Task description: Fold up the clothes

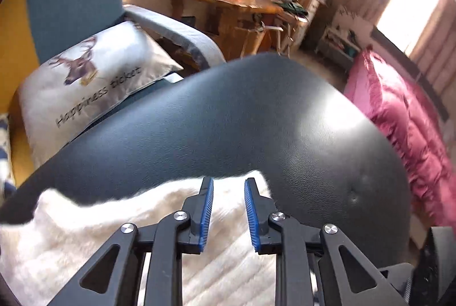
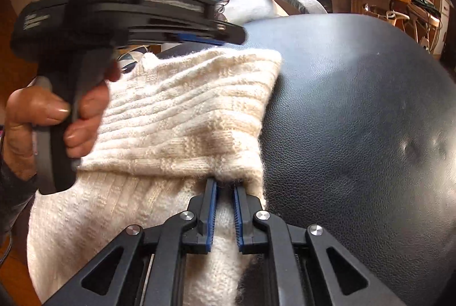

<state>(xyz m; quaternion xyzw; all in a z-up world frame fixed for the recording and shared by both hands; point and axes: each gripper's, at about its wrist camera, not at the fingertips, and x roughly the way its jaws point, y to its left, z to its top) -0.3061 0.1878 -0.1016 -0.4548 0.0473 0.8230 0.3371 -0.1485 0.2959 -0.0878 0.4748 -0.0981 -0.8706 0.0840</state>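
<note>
A sunlit room with a deer-print cushion [image 1: 94,78] lies behind the black leather seat [image 1: 256,120]. A cream ribbed knit sweater [image 1: 119,232] lies there under the left gripper [image 1: 228,186], fingers apart, empty.

From the right wrist, the sweater [image 2: 176,118] is folded, running away from the camera; the right gripper [image 2: 225,186] pinches its near fold. A hand [image 2: 42,120] holds the left gripper [image 2: 199,35] above.

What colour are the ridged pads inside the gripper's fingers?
Blue, on black fingers. The left gripper's ridged pads show it best in the left wrist view.

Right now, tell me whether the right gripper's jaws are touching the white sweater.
Touching. The right wrist view shows the right gripper with its jaws nearly closed on the folded edge of the white sweater, knit bunched between them, on the black leather surface.
</note>
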